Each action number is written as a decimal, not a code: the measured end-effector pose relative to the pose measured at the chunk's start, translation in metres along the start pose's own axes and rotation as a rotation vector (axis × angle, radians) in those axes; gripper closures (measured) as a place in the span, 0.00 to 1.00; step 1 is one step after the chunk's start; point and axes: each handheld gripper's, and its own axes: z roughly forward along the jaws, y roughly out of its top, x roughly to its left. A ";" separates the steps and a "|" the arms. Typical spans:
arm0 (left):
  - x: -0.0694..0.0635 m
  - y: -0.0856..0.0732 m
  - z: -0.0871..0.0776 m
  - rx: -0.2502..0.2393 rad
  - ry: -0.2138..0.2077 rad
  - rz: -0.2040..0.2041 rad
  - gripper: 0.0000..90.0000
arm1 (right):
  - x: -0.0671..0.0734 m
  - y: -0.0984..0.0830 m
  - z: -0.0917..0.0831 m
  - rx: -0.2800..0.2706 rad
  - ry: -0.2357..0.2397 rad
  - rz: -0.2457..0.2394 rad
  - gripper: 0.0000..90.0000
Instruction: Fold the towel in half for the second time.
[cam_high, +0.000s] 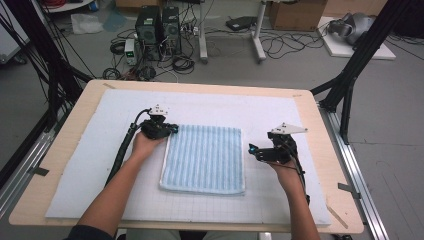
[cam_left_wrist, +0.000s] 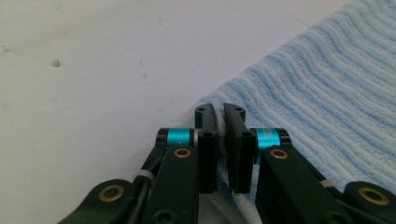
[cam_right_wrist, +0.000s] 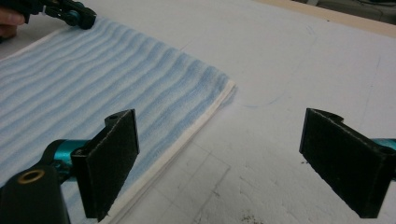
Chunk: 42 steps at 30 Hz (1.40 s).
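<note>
A folded light-blue striped towel (cam_high: 205, 157) lies flat in the middle of the white mat. My left gripper (cam_high: 172, 129) sits at the towel's far left corner. In the left gripper view its jaws (cam_left_wrist: 220, 116) stand nearly together, pinching the corner of the towel (cam_left_wrist: 327, 93) between the pads. My right gripper (cam_high: 251, 149) hovers just off the towel's right edge. In the right gripper view it (cam_right_wrist: 219, 154) is wide open with nothing between the pads, and the towel (cam_right_wrist: 93, 84) lies to its left. The left gripper (cam_right_wrist: 70, 14) shows at that view's top left.
The white gridded mat (cam_high: 280, 115) covers most of the wooden table (cam_high: 322, 150), with bare mat all around the towel. Beyond the table's far edge, computers (cam_high: 157, 27), cables and boxes sit on the floor. Black frame legs (cam_high: 350, 75) stand at the right.
</note>
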 end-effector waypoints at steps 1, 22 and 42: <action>0.000 0.000 0.000 -0.003 -0.002 -0.004 0.94 | 0.000 0.001 0.002 0.007 0.002 0.005 0.12; 0.004 -0.002 -0.001 -0.014 -0.017 -0.047 0.95 | -0.013 0.042 0.078 0.103 0.037 0.042 0.31; 0.005 -0.002 -0.002 -0.019 -0.030 -0.058 0.95 | -0.009 0.035 0.113 0.235 0.049 -0.017 0.94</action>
